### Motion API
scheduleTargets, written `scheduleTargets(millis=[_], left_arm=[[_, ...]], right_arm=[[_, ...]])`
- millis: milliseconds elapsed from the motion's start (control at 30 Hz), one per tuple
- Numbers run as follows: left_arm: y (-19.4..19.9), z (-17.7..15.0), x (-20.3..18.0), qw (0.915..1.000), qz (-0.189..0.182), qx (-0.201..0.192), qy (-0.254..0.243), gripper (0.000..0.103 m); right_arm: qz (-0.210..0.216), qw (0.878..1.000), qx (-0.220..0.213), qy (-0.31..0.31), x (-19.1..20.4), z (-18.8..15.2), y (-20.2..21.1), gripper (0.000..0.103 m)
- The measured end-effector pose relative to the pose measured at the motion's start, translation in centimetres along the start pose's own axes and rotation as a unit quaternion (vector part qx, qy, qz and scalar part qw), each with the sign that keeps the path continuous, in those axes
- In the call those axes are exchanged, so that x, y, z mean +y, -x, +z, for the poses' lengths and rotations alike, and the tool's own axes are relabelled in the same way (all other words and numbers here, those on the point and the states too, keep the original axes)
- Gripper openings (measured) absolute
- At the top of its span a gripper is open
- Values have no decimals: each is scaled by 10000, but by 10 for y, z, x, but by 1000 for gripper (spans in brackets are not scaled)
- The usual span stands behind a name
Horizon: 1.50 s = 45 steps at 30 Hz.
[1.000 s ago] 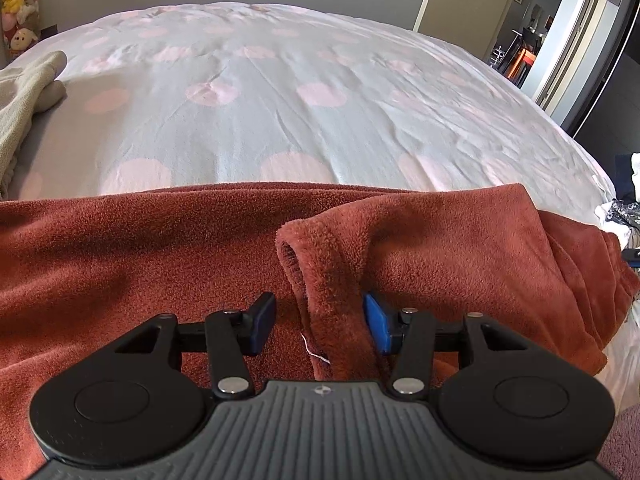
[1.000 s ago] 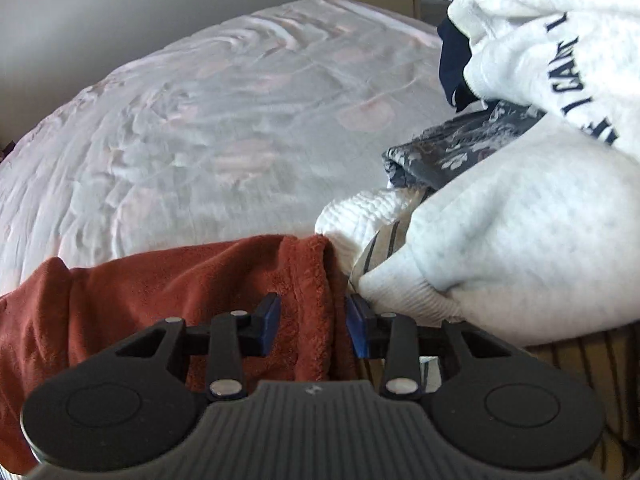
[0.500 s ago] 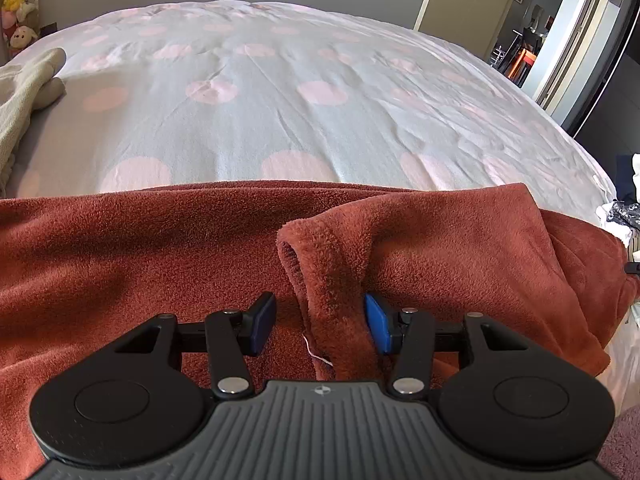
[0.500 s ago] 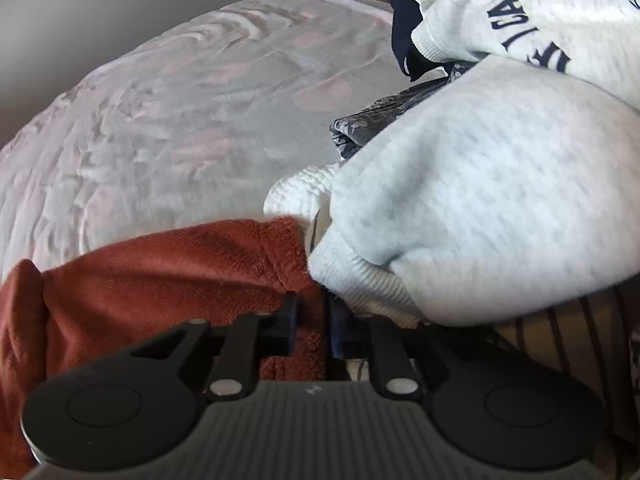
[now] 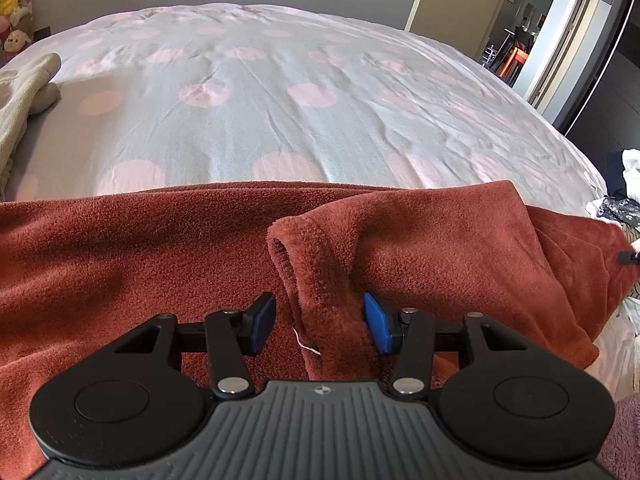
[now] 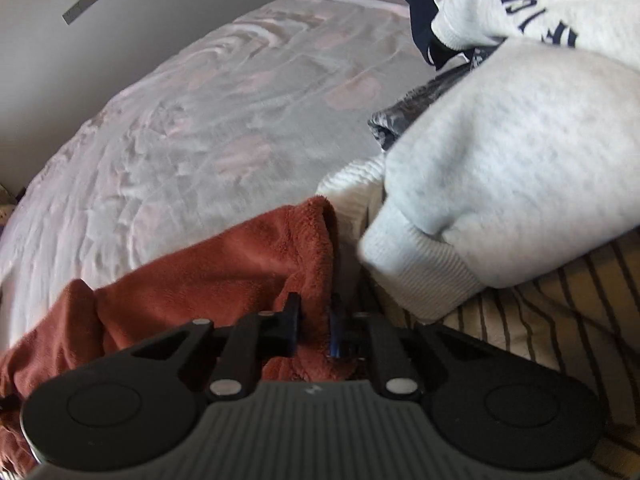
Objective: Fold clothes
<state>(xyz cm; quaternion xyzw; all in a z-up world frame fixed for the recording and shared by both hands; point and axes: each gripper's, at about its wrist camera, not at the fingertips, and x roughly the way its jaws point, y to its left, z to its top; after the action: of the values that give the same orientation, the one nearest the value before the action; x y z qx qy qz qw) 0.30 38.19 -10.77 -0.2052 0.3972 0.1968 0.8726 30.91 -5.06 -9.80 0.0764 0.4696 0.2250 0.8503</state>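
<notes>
Rust fleece garment (image 5: 120, 264) lies along the bed's (image 5: 280, 120) near edge. Left tongs (image 5: 320, 326) stand apart astride its cuff; closing may miss. Right tongs (image 6: 314, 328) clamp its end beside the laundry pile (image 6: 500, 184); lifting may snag it

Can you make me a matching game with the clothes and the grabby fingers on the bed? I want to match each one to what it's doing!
Things:
1. left gripper
2. right gripper
3. rust fleece garment
4. grey sweatshirt

States:
A. piled on other clothes at the right side of the bed
B. fingers pinched shut on fleece
C. spread along the near edge of the spotted bedsheet
D. fingers open on either side of a fleece cuff

Pairs: 1-D, 2-B, 3-C, 4-A
</notes>
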Motion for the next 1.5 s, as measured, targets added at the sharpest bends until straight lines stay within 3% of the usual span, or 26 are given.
scheduleTargets(millis=[333, 667, 833, 1100, 1233, 1300, 1500], left_arm=[[17, -2, 1, 9998, -110, -159, -87, 47], [32, -4, 14, 9988, -328, -355, 79, 47], [36, -5, 20, 9979, -447, -429, 160, 47], [36, -7, 31, 9977, -452, -383, 333, 46], [34, -8, 34, 9976, -463, -374, 363, 46], [34, -7, 35, 9977, -427, -375, 382, 44], [43, -5, 42, 9944, -596, -604, 627, 44]], right_arm=[[1381, 9891, -498, -110, 95, 22, 80, 15], [2346, 9711, -169, 417, 223, -15, 93, 15], [2410, 9676, 213, 718, 278, -59, 65, 15], [1955, 9685, 710, 1369, 330, -133, -4, 16], [1731, 9657, 822, 1753, 346, -157, -28, 25], [1758, 9626, 816, 1891, 352, -165, -30, 34], [1905, 9541, 449, 2267, 352, -177, -1, 42]])
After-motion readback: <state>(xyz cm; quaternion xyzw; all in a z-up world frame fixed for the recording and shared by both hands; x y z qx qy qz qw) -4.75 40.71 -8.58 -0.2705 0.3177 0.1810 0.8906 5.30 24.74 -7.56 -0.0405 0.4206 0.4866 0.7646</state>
